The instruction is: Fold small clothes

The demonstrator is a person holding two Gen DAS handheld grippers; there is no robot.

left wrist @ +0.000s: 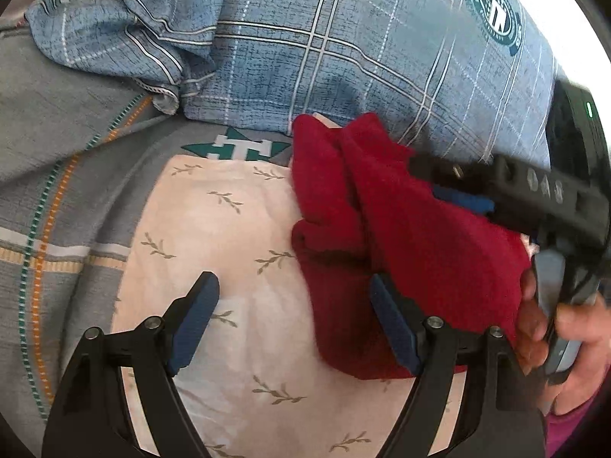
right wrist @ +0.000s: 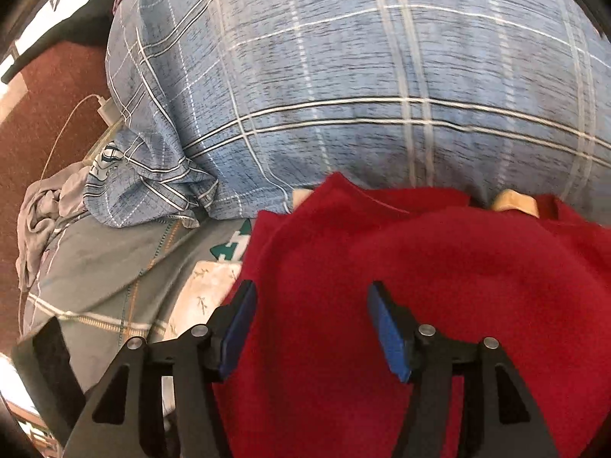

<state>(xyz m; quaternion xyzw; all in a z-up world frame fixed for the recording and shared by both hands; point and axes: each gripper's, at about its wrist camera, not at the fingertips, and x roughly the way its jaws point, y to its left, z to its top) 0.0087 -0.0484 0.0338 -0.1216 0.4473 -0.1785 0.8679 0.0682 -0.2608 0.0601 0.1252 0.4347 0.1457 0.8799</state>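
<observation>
One red garment [left wrist: 412, 244] lies at the centre right of the left wrist view, bunched in folds. One pale cloth printed with small sprigs [left wrist: 229, 252] sits at the lower centre. One blue plaid pillow [left wrist: 343, 57] fills the top of the frame, and one grey bed cover [left wrist: 68, 175] with striped bands runs down the left. Two tools are there: the left tool [left wrist: 294, 316] at the bottom and the right tool [right wrist: 311, 328]. One hand [left wrist: 565, 328] shows at the lower right. One white charger [right wrist: 109, 110] with one cable lies at the left of the right wrist view.
</observation>
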